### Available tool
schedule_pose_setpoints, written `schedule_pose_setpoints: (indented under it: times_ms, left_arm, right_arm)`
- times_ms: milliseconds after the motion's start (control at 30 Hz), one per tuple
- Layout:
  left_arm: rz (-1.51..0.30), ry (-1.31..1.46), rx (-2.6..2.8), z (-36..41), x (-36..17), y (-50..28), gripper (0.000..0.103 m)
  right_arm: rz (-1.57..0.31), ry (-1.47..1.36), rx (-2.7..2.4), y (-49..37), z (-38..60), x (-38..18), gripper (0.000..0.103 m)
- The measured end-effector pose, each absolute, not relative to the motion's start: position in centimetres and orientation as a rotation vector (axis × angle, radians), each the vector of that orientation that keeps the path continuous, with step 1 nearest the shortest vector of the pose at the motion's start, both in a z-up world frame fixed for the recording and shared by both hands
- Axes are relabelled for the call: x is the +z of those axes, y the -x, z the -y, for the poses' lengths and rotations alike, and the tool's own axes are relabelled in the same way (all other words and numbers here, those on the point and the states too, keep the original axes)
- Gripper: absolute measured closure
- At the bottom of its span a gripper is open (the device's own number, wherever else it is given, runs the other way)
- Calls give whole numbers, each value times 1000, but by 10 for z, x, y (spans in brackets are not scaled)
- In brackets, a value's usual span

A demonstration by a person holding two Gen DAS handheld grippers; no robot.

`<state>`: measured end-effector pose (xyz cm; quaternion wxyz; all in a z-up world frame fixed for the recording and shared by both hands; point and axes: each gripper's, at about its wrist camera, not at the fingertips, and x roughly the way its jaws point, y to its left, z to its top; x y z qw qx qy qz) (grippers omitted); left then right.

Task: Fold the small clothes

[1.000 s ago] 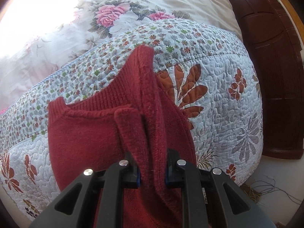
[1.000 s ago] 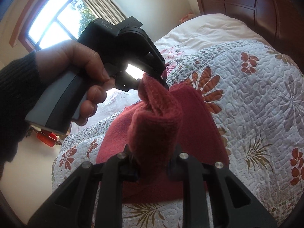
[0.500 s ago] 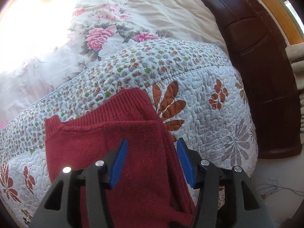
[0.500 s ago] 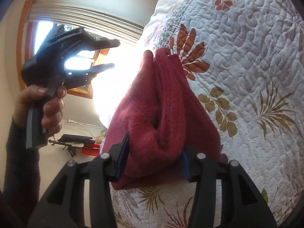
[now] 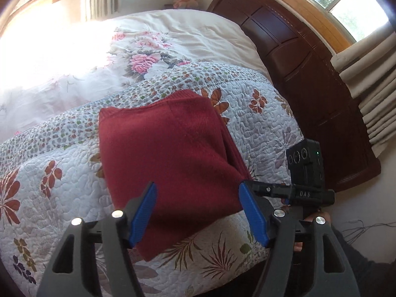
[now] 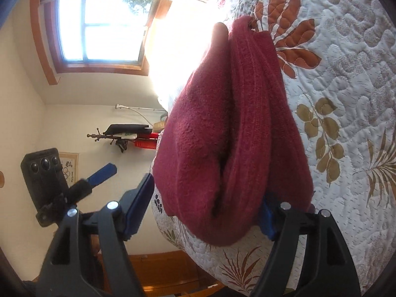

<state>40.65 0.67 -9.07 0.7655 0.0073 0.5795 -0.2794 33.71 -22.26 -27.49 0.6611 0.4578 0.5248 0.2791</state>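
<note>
**Two grippers wide open beside a folded red garment on the quilt**

One bed filled both views, its floral quilt (image 5: 259, 128) spread below a pale flowered duvet (image 5: 153, 49) and a dark wooden headboard (image 5: 309, 74). On the quilt, near its front edge, lay the red knit garment (image 5: 170, 163), folded into a rough rectangle with its long axis running from the front edge back toward the duvet. Its ribbed hem lay at the far end, and layered folds showed along the right side. No containers appeared. The left gripper (image 5: 198, 212) hovered over the near end, blue pads spread wide, holding nothing. The right gripper (image 6: 205, 212) was also spread wide, straddling the bunched near end; whether its pads touched the cloth was unclear.
</note>
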Motion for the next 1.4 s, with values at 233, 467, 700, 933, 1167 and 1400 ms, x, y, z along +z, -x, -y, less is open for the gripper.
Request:
schedule_pose_setpoints:
  times_ms: [233, 467, 700, 933, 1167, 1400]
  left_arm:
    - [-1261, -17, -533, -16, -88, -364, 34]
    - [-1265, -44, -484, -25, -101, -353, 34]
    - [-1300, -7, -490, -33, -122, -357, 34]
    - [-1350, 50, -490, -42, -143, -360, 33]
    - [-1054, -253, -388, -18, -152, -329, 23]
    - [-765, -725, -282, 50, -183, -305, 22]
  right_arm:
    - [-1277, -924, 705, -355, 197, -271, 29]
    - [-1290, -934, 702, -356, 200, -265, 65]
    - [-1241, -995, 680, -352, 221, -251, 81]
    - [-1220, -1072, 662, -359, 226, -240, 81]
    - [-1222, -1144, 602, -369, 227, -224, 81]
    - [-1223, -1180, 595, -374, 225, -212, 81]
